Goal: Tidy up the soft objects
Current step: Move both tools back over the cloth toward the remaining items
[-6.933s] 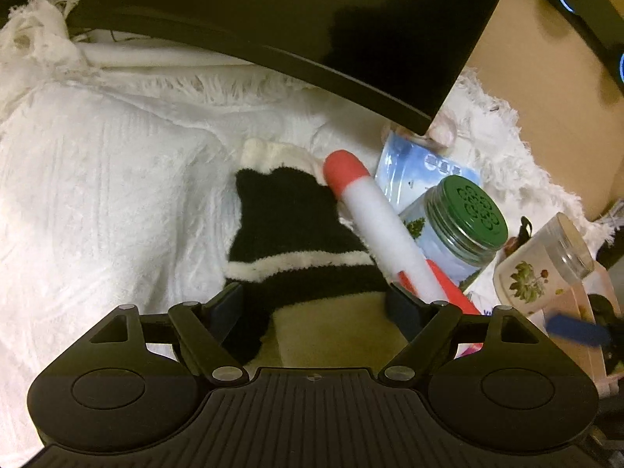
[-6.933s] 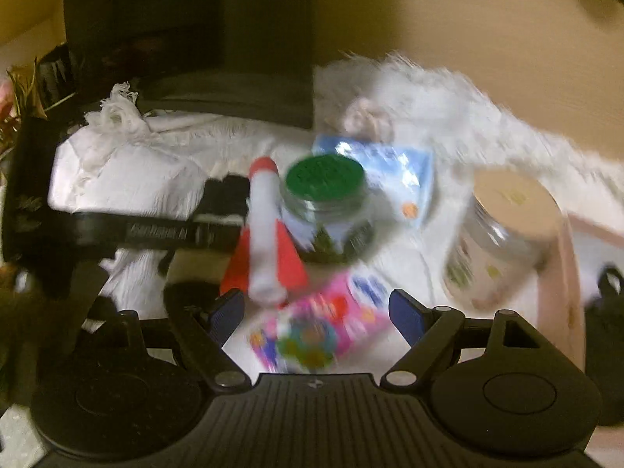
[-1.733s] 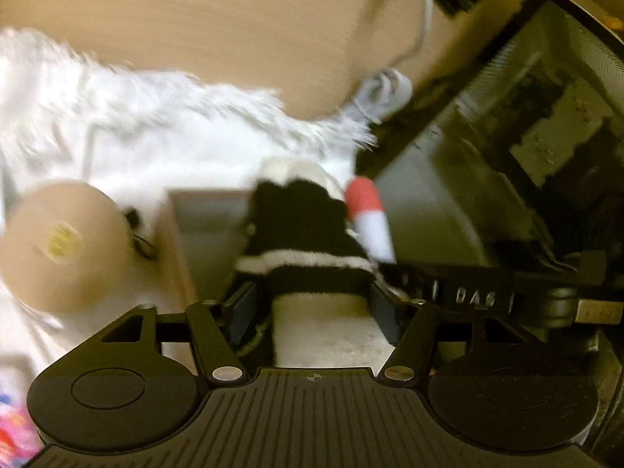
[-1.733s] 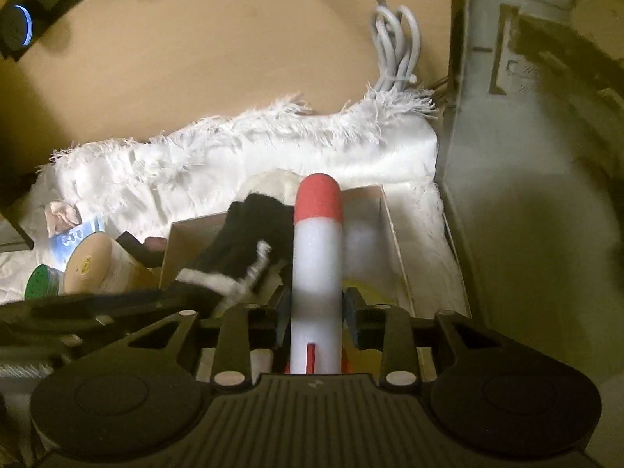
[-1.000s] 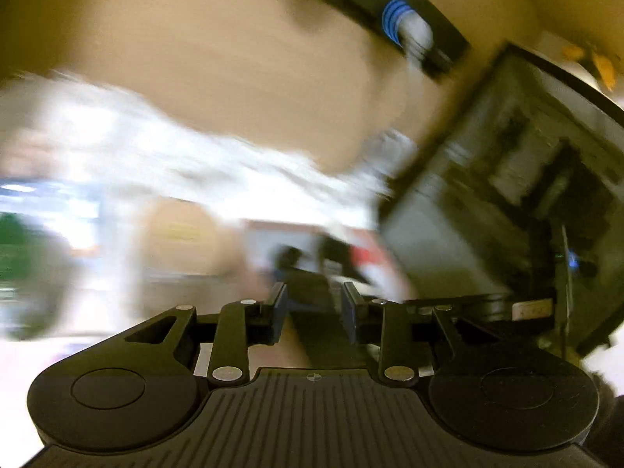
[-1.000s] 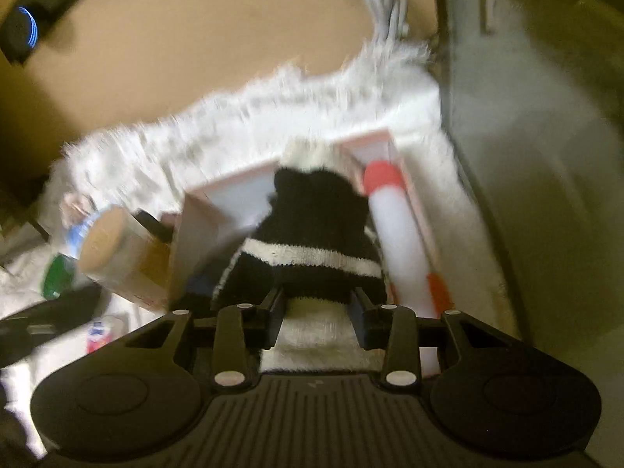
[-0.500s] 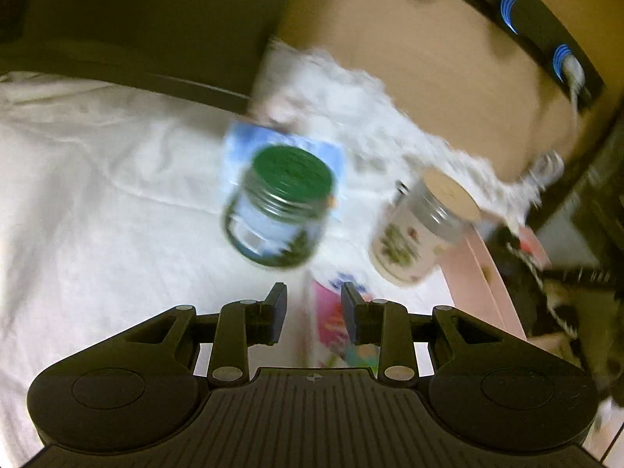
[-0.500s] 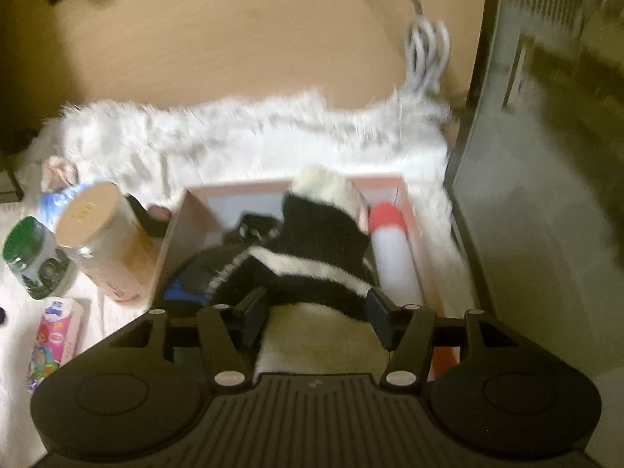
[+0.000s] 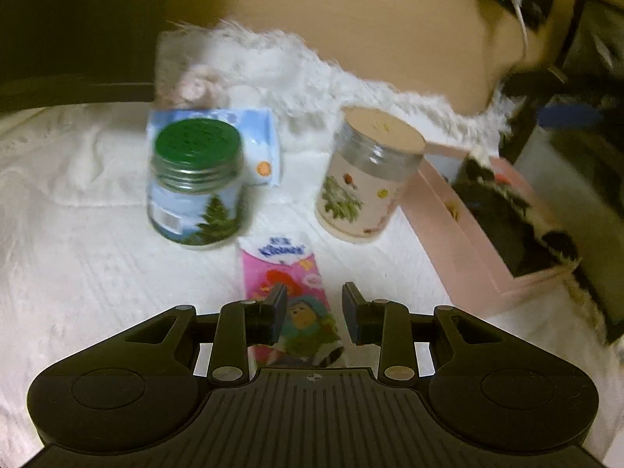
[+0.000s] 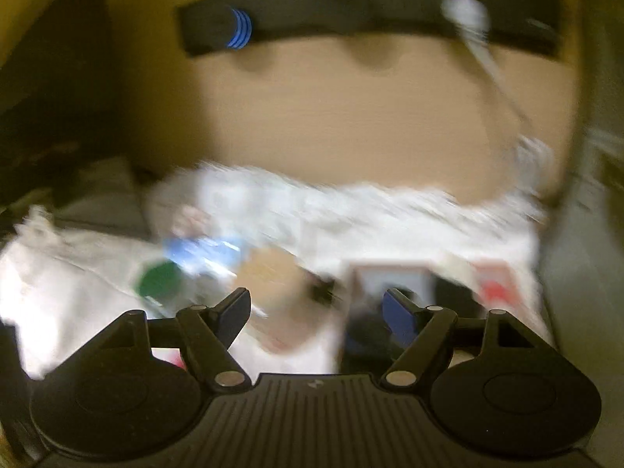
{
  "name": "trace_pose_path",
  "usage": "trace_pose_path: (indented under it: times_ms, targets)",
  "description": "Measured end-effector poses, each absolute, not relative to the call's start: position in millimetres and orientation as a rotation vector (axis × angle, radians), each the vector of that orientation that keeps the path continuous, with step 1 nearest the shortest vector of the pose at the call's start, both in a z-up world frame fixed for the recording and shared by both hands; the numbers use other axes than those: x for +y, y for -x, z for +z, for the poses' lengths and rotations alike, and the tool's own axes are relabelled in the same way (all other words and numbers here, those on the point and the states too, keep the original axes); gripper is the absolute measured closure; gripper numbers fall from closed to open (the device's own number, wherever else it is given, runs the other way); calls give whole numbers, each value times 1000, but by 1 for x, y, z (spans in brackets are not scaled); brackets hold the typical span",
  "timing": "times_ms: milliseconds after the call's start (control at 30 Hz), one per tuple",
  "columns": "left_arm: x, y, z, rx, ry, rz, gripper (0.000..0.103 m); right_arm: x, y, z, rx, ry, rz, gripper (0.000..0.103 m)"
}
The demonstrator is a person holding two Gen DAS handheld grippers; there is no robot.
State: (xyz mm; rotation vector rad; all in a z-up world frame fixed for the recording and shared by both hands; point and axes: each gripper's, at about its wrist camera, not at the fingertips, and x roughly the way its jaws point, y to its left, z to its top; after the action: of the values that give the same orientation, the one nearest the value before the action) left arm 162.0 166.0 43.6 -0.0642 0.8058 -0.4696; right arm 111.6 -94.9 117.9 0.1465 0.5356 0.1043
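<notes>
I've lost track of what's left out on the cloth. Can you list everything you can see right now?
Tissue pack: 1, pink with cartoon print, flat on the cloth, partly between the left fingers, not gripped.
Jar: 1, green lid, tree label, standing left of centre.
Canister: 1, tan lid, flower print, standing beside the box.
Blue packet: 1, pale blue, lying behind the jar.
Box: 1, pink, at right.
Sock: 1, black with white stripes, inside the box.
Cloth: 1, white, under everything.
Left gripper: narrowly open.
Right gripper: jaws just opening, empty.
</notes>
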Motion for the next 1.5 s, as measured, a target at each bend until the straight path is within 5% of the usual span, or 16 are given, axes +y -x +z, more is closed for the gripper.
trace_pose_path:
  times_ms: [100, 200, 500, 667, 1067, 1500]
  targets:
    - [191, -159, 58, 782, 117, -471, 68, -56, -153, 143, 582, -110, 229, 29]
    - [223, -153, 69, 761, 168, -476, 68, -7, -206, 157, 633, -54, 384, 49]
    - [313, -130, 56, 762, 333, -343, 68, 96, -318, 133, 700, 408, 570, 52]
    - [312, -132, 38, 783, 344, -379, 68, 117, -353, 91, 750, 523, 519, 95]
    - [223, -171, 49, 828, 266, -526, 68, 33, -223, 195, 562, 276, 414, 96]
    - [145, -192, 36, 912, -44, -409, 66, -50, -114, 112, 632, 19, 258, 96]
